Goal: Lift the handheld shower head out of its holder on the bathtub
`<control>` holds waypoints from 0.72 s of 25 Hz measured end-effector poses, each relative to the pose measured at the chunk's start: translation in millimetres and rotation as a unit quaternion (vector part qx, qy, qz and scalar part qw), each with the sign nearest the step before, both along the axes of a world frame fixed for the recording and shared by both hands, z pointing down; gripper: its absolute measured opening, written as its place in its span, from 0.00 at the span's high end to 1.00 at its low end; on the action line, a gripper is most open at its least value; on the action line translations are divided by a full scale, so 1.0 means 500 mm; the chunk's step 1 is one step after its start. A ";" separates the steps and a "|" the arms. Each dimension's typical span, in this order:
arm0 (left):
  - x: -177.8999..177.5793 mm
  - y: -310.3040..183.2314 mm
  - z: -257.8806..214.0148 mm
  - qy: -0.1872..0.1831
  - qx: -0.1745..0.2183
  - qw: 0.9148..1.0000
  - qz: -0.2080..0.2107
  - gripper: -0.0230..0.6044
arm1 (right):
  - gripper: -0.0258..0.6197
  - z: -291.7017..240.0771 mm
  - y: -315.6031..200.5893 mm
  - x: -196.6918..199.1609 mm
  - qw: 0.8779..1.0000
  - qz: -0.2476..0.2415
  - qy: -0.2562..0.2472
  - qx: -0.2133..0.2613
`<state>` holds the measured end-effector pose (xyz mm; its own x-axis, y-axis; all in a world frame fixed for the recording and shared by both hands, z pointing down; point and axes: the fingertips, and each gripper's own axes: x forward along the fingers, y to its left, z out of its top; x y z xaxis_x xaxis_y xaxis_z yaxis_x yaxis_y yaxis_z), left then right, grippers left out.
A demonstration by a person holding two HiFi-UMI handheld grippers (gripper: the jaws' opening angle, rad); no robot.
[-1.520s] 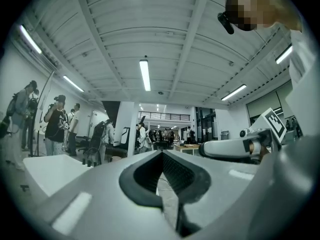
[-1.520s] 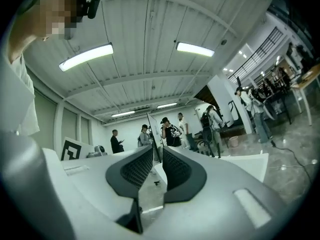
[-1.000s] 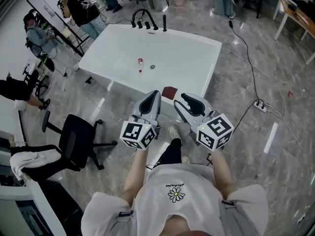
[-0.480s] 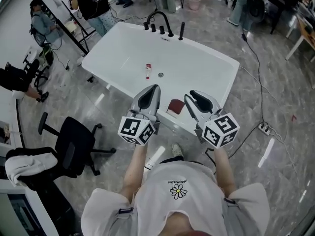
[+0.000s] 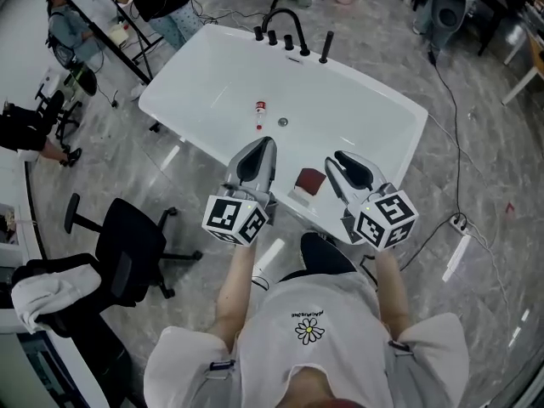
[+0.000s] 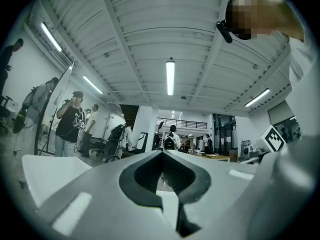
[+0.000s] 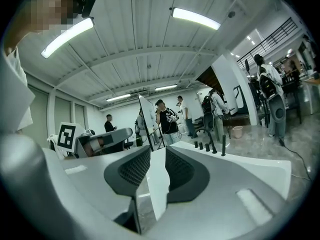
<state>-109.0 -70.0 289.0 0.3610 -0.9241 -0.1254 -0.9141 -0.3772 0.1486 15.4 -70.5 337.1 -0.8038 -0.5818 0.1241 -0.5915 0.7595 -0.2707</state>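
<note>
Left hand-held gripper closed, right hand-held gripper slightly parted

Shower head stands beside faucet on far rim of bathtub.

The person stands at the near end of a white bathtub, holding the left gripper and right gripper side by side above its near rim, both pointing toward the far end. A dark red pad lies on that rim between them. At the far end stand a black arched faucet, three knobs and, just to the right, the upright handheld shower head. A small red-and-white bottle lies in the tub beside the drain. A black office chair stands on the marble floor to the left.
</note>
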 end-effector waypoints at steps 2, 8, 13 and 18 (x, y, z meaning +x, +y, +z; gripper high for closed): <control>-0.013 -0.023 0.009 0.003 -0.005 1.000 0.001 0.96 | 0.78 0.004 -0.023 -0.017 1.000 -0.001 0.005 0.000; -0.011 -0.097 0.042 0.010 -0.019 1.000 0.017 0.96 | 0.78 0.036 -0.084 -0.016 1.000 0.018 0.010 -0.020; 0.003 -0.180 0.052 -0.007 -0.014 0.999 0.036 0.96 | 0.77 0.068 -0.169 -0.020 0.999 0.032 0.009 -0.025; -0.023 -0.285 0.056 -0.019 -0.006 0.999 0.042 0.96 | 0.75 0.084 -0.307 -0.030 0.998 0.059 0.021 -0.013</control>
